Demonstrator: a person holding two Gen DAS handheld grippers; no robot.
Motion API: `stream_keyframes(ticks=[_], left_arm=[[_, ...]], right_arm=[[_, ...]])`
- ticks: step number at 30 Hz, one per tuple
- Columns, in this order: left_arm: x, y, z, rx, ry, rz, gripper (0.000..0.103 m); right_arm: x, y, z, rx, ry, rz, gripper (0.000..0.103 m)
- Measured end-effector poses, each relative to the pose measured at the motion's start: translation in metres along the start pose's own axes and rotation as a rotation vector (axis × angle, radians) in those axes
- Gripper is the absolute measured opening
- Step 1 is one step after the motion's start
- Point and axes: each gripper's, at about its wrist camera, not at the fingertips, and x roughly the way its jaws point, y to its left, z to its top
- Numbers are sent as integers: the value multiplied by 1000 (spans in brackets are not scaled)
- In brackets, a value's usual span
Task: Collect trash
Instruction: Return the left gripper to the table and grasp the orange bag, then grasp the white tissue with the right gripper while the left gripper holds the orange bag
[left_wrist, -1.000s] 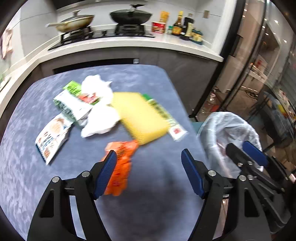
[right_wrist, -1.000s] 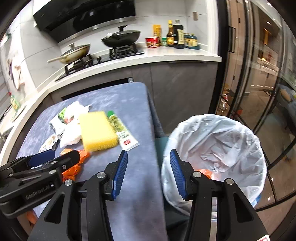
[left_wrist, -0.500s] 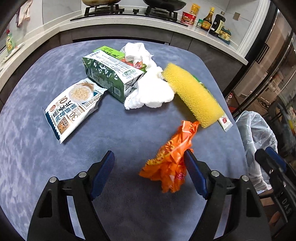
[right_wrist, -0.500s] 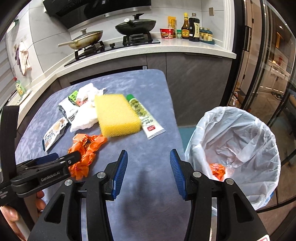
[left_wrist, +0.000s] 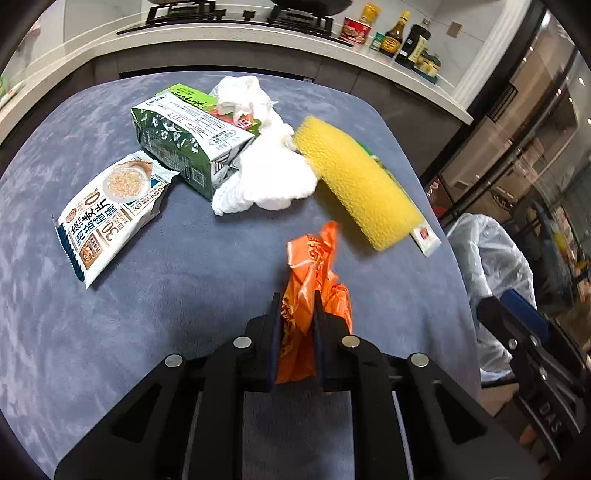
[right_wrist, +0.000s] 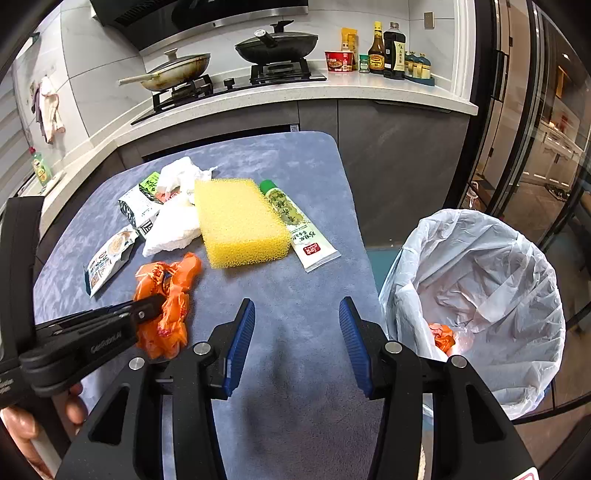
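Left hand-held gripper (left_wrist: 297, 321) pinches a crinkled orange plastic wrapper (left_wrist: 314, 280); right hand-held gripper (right_wrist: 297, 332) gapes wide.

Crinkled glossy orange plastic wrapper (left_wrist: 314, 291), porous yellow foam sponge (right_wrist: 238, 221), soft matt blue cloth tabletop (right_wrist: 295, 288), translucent bin liner (right_wrist: 491, 280).

The lower part of the orange wrapper (left_wrist: 312, 295) is hidden between the fingers of the left gripper (left_wrist: 297, 314). Most of the tube (left_wrist: 424, 236) is covered by the sponge (left_wrist: 354, 181) in the left view; only its end is seen. A green-and-red packet (left_wrist: 207, 101) is largely buried under the carton (left_wrist: 184, 136) and the tissue (left_wrist: 266, 173). The bin (left_wrist: 487, 258) is partly masked by the right gripper (right_wrist: 297, 332) in the left view. In the right view the bin's (right_wrist: 480, 280) far wall is cut off by the picture's edge. The bottle (right_wrist: 376, 55) labels are too small to be read.
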Motion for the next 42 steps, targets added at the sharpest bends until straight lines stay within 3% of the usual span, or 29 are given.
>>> stream_keyframes(ticks=[8, 20, 28, 37, 39, 41, 42], left_arm=[[-27, 25, -4, -41, -30, 50, 14], [-69, 94, -4, -140, -77, 153, 14], [-68, 114, -5, -168, -61, 138, 14], [-60, 113, -8, -156, -45, 104, 14], [-58, 112, -8, -155, -41, 101, 14], [-56, 110, -9, -151, -37, 99, 14], [-56, 108, -9, -148, -37, 101, 14]], right_arm=[[3, 11, 4, -27, -1, 17, 47], [27, 73, 27, -95, 13, 152, 47], [64, 107, 43, -80, 54, 247, 47], [108, 118, 56, -50, 80, 234, 45], [110, 124, 56, -81, 75, 229, 39], [114, 129, 55, -109, 88, 224, 10], [115, 130, 53, -107, 100, 225, 9]])
